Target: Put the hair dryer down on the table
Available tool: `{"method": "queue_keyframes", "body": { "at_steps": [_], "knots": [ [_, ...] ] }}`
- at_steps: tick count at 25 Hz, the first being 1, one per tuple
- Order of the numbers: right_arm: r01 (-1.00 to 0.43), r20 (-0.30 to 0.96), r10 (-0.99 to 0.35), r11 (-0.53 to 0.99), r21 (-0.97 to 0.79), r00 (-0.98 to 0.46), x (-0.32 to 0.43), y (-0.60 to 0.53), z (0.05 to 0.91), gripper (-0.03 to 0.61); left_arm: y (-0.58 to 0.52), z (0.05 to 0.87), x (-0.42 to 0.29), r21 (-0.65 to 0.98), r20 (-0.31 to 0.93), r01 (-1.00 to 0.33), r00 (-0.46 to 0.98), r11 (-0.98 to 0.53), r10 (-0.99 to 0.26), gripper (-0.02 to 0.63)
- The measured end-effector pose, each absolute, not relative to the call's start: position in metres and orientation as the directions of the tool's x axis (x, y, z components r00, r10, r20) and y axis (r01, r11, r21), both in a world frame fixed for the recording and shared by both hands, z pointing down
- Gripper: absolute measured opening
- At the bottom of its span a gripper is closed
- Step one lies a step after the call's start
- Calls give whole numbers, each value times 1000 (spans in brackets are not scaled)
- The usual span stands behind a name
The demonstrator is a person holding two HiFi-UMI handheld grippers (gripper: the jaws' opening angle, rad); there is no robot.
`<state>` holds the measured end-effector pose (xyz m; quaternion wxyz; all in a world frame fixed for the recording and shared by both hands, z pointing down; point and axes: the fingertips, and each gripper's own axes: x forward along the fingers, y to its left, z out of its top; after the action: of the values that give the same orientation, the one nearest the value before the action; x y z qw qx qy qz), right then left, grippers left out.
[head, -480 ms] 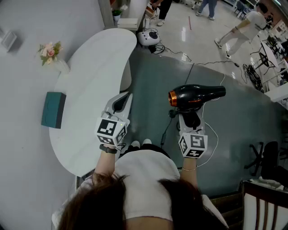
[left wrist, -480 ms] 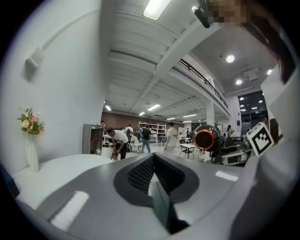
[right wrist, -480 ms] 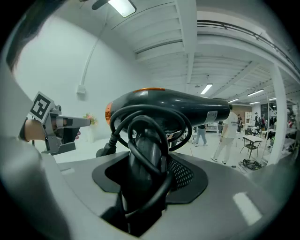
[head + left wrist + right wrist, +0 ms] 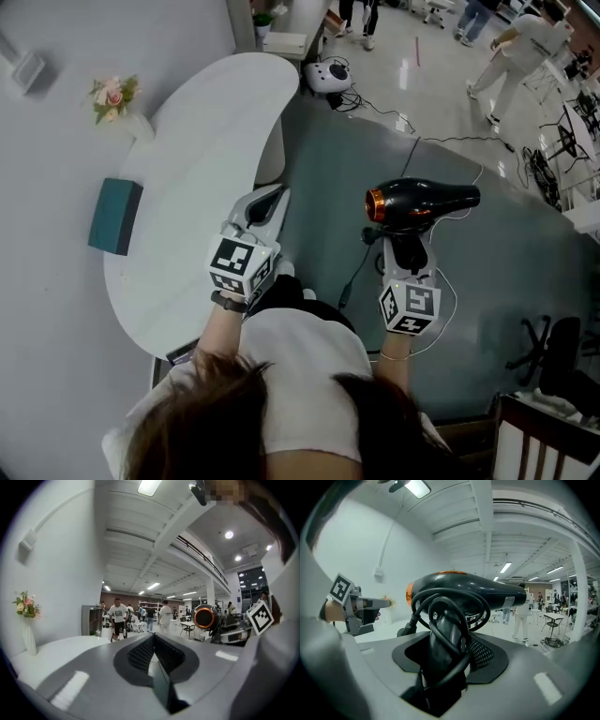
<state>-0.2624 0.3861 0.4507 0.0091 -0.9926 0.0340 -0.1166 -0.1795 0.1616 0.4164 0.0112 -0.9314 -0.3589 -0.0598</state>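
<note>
The right hand-held gripper (image 4: 403,255) clamps the hair dryer (image 4: 424,201) by its cord-wrapped handle (image 4: 443,639), barrel level for stable carrying, above the floor (image 4: 328,169) beyond the right edge of the table (image 4: 202,131). The left hand-held gripper (image 4: 269,202), jaws together and empty, hovers at that edge.

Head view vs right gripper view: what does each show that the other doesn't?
Head view only: the teal box, and that the hair dryer hangs over grey floor, off the white table. Right gripper view only: the cord looped round its handle, which the right gripper clamps; a ceiling light. Both: the hair dryer and the left gripper beside it.
</note>
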Motion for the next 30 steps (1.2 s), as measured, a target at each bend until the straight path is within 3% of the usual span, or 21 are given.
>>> {"method": "queue_keyframes", "body": {
  "at_steps": [8,30],
  "knots": [
    [-40,215,-50,-998,-52,975,-226,406,450,213,177,418,-139,16,112,679,728,-734,676,58],
    [11,245,1,-999,-39,970,-31,422,439,213,206,411,76,24,82,725,685,-689,724,58]
  ]
}}
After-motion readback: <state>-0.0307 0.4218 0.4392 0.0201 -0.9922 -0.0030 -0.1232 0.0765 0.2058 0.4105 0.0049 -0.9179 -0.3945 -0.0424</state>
